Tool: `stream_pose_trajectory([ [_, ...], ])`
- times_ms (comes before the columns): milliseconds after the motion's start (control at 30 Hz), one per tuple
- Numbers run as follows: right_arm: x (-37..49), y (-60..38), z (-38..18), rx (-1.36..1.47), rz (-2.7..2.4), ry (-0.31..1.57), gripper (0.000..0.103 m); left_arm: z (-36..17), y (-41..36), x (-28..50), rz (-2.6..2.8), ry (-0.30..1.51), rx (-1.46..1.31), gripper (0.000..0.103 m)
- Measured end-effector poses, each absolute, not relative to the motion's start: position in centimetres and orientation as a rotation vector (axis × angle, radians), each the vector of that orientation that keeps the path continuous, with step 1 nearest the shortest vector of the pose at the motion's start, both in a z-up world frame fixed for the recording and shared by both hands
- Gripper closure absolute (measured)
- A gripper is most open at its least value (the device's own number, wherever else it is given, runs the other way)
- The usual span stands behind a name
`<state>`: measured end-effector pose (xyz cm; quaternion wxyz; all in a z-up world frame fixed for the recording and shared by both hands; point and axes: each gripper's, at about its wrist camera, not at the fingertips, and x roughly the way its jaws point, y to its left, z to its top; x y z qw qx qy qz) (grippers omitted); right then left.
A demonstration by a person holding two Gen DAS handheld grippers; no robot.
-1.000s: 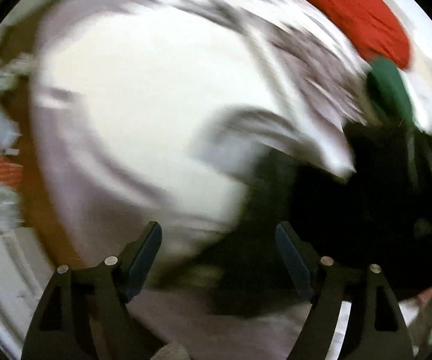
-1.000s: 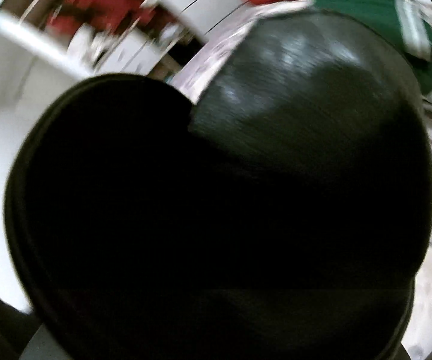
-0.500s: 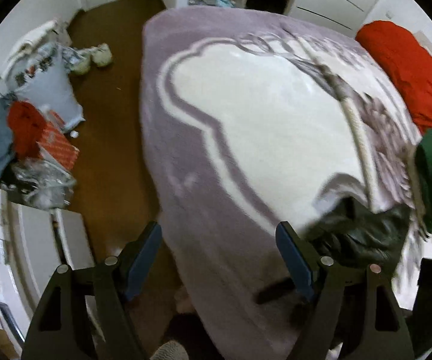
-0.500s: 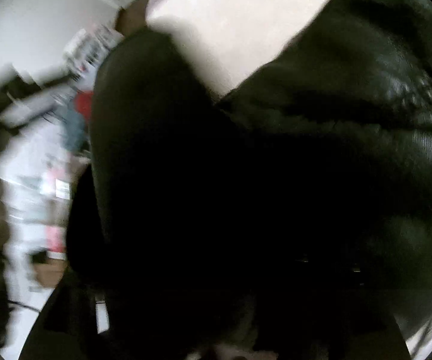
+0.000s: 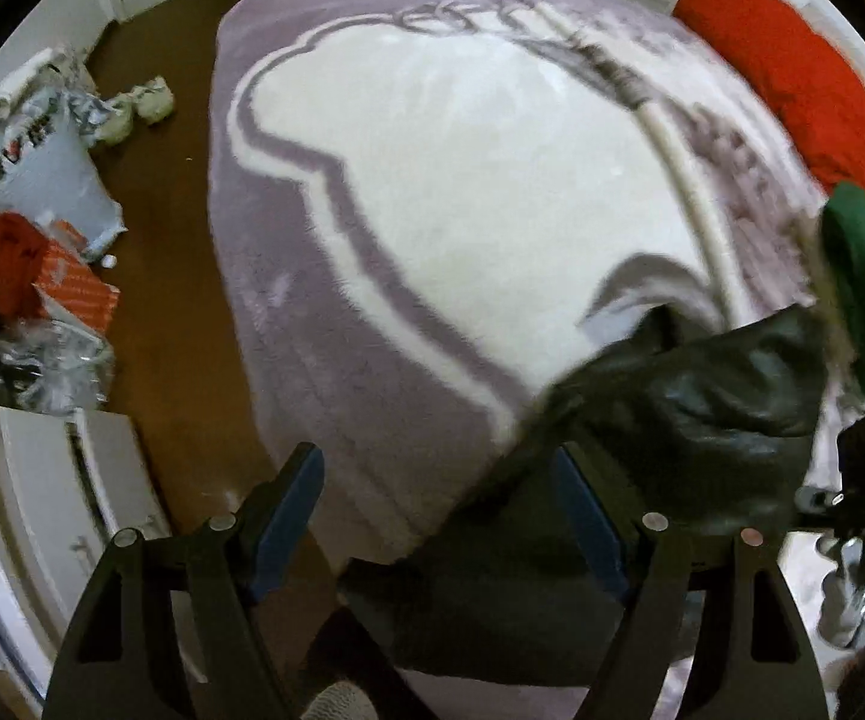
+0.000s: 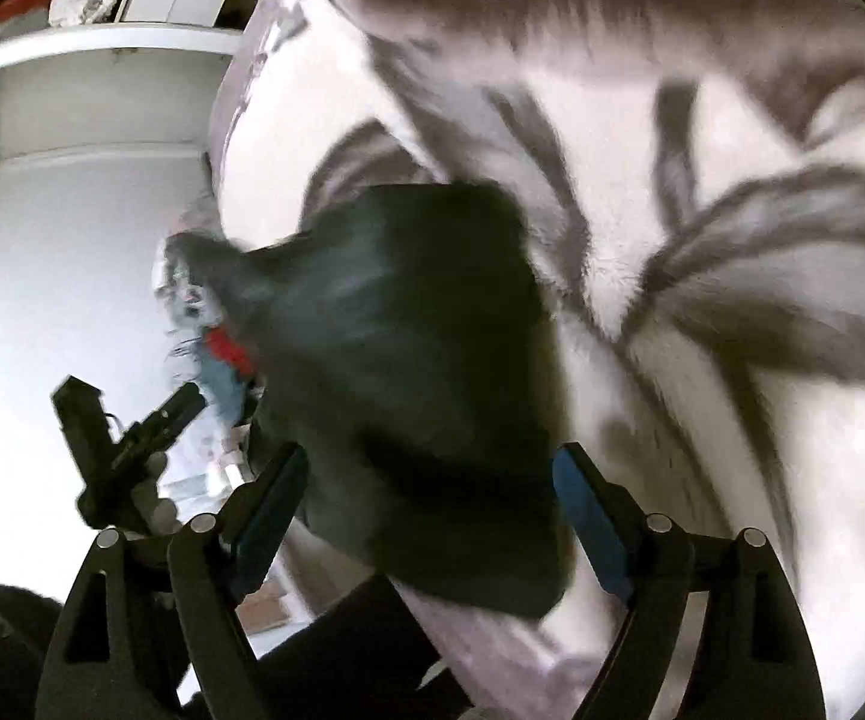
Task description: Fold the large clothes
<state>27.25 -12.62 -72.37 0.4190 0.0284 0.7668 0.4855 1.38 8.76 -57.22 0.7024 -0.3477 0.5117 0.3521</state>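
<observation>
A black leather-like garment [image 5: 690,408] lies bunched at the near right corner of the bed, on the purple and white blanket [image 5: 444,180]. Part of it hangs over the bed edge. My left gripper [image 5: 438,510] is open and empty above the bed's near edge, with the garment's lower part just by its right finger. In the right wrist view the garment [image 6: 420,372] is motion-blurred right in front of my open right gripper [image 6: 432,504], between its spread fingers. I cannot tell if it touches the pads.
A red cushion [image 5: 792,78] and a green garment [image 5: 858,282] lie at the bed's right side. Brown floor [image 5: 156,228] runs along the left, with bags and clutter [image 5: 36,252]. White cabinets [image 5: 72,480] stand at the lower left. The left gripper shows in the right wrist view [image 6: 126,444].
The black garment filled the right wrist view before; now it sits further off and the right gripper's open fingers show. The left gripper swung over the bed and now looks down on it.
</observation>
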Motion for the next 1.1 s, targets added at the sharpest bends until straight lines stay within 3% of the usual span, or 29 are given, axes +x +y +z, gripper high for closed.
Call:
stream_pose_trajectory([
  [133, 26.2, -9.8, -77.2, 0.201, 1.351, 2.06, 0.0, -58.2, 9.0, 2.1, 0.883, 1.234, -0.595, 0.025],
  [333, 23.4, -7.3, -76.1, 0.187, 1.334, 1.981, 0.001, -59.5, 8.0, 4.1, 0.966, 1.362, -0.335, 0.025],
  [400, 23.2, -8.0, -74.7, 0.203, 1.268, 1.925, 0.013, -59.4, 7.7, 4.5, 0.968, 1.363, -0.318, 0.025],
  [467, 22.9, -8.9, -73.3, 0.235, 1.182, 1.882, 0.033, -59.0, 7.6, 4.9, 0.964, 1.359, -0.304, 0.025],
  [567, 22.1, -10.1, -70.9, 0.384, 1.094, 1.823, 0.047, -57.8, 7.5, 6.0, 0.952, 1.342, -0.283, 0.025],
  [667, 22.7, -12.5, -68.8, 0.586, 1.02, 1.74, 0.049, -56.1, 7.5, 7.4, 0.934, 1.307, -0.291, 0.025],
  [800, 25.9, -19.3, -68.1, 0.828, 0.816, 1.602, 0.048, -54.7, 6.3, 10.4, 0.875, 1.259, -0.31, 0.025],
  [867, 27.1, -21.6, -69.6, 0.833, 0.681, 1.652, 0.032, -54.6, 4.9, 12.5, 0.818, 1.244, -0.324, 0.025],
  [1000, 28.8, -24.7, -70.7, 0.777, 0.615, 1.827, 0.024, -54.3, 1.2, 17.4, 0.661, 1.204, -0.364, 0.025],
  [1100, 29.4, -26.9, -66.2, 0.535, 0.568, 1.725, 0.024, -55.6, -1.2, 21.0, 0.588, 1.217, -0.272, 0.025],
])
